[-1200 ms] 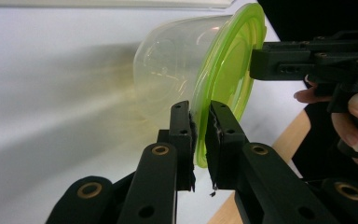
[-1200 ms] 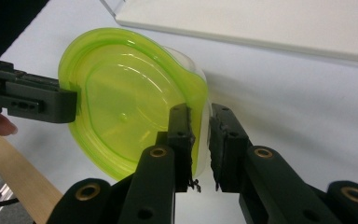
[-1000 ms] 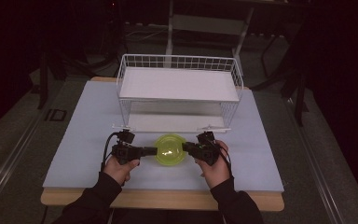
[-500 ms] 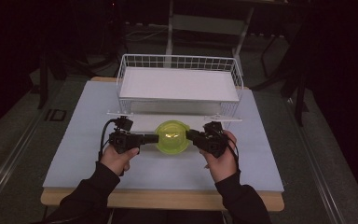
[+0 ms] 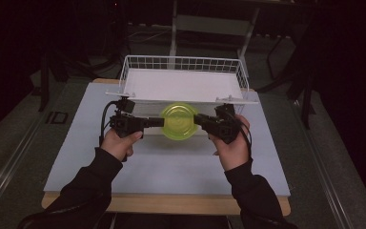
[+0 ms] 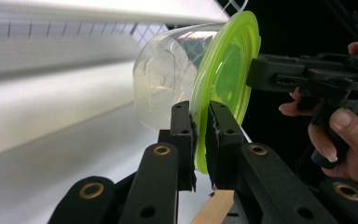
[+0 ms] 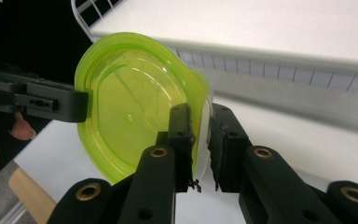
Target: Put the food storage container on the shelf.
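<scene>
Container with green lid point(image 5: 178, 121): carried from near the table's front edge toward its back, now just before the wire basket point(image 5: 183, 81). Left gripper point(image 5: 158, 122) and right gripper point(image 5: 198, 119): moved back with it, each pinching the rim.

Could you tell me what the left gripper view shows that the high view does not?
The left gripper view shows the container's clear tub behind its green lid, and the left gripper clamped on the lid's rim. The high view shows the white wire basket, the table and both forearms. Both share the lid held from opposite sides, with the right gripper on the far edge.
</scene>
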### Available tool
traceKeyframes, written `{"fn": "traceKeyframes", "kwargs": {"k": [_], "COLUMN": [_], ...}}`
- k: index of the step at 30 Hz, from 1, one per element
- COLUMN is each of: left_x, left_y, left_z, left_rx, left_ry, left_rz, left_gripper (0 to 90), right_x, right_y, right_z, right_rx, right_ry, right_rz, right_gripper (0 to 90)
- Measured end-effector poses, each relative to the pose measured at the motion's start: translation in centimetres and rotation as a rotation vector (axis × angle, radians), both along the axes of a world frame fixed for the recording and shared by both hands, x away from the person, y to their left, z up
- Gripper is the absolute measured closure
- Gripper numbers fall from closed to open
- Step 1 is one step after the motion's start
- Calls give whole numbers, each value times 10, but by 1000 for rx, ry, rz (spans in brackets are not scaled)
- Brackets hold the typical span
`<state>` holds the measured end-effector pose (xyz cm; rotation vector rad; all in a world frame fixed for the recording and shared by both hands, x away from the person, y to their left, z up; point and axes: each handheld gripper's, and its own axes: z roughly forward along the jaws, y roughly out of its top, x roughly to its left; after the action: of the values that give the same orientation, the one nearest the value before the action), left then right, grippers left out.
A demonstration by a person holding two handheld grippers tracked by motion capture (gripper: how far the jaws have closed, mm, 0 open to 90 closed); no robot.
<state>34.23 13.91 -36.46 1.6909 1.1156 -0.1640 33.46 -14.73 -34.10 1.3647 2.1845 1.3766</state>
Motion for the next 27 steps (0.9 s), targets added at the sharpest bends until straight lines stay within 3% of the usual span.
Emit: {"fn": "traceKeyframes", "kwargs": {"k": [13,19,27], "left_x": [19,32,55], "left_y": [-3,-6,-11], "left_z": [30,43,52], "left_rx": [-10,12,57], "left_ry": [-31,-47,-29], "left_rz": [29,67,124], "left_gripper": [831,827,820], "right_x": [17,33,54], "right_y": [0,2,8], "right_z": [30,44,54], "right_rx": [-5,-2,-28], "right_ry": [-26,-35,-18], "right_rz": [-23,-36,-68], "right_gripper": [797,797,797]}}
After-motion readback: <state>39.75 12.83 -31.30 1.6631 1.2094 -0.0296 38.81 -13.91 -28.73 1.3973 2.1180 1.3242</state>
